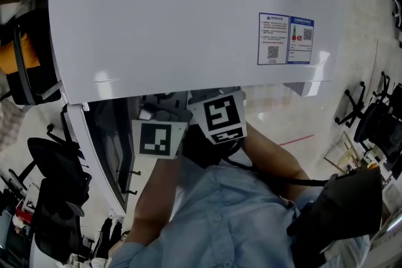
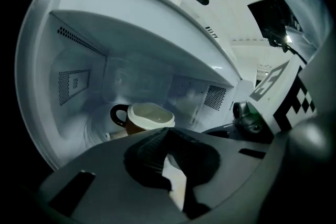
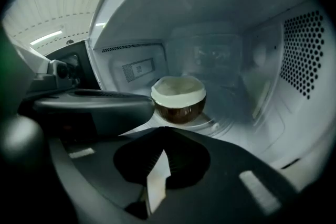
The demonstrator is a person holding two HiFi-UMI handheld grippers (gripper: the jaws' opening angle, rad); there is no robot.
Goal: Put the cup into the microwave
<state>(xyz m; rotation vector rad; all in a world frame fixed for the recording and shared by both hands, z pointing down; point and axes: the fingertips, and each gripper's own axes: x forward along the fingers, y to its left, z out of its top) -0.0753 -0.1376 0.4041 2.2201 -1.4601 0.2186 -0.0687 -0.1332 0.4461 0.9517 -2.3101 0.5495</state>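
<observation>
A brown cup with a white rim and inside stands upright on the turntable inside the white microwave, its handle to the left in the left gripper view. The right gripper view shows the same cup at the cavity's middle. My left gripper is shut and holds nothing, a short way in front of the cup. My right gripper is shut too and empty, at the cavity's mouth. In the head view only their marker cubes show below the microwave's top; the cup is hidden there.
The microwave door hangs open at the left. Perforated vents line the cavity's side wall. Two stickers sit on the microwave's top. Black office chairs stand on the floor at both sides.
</observation>
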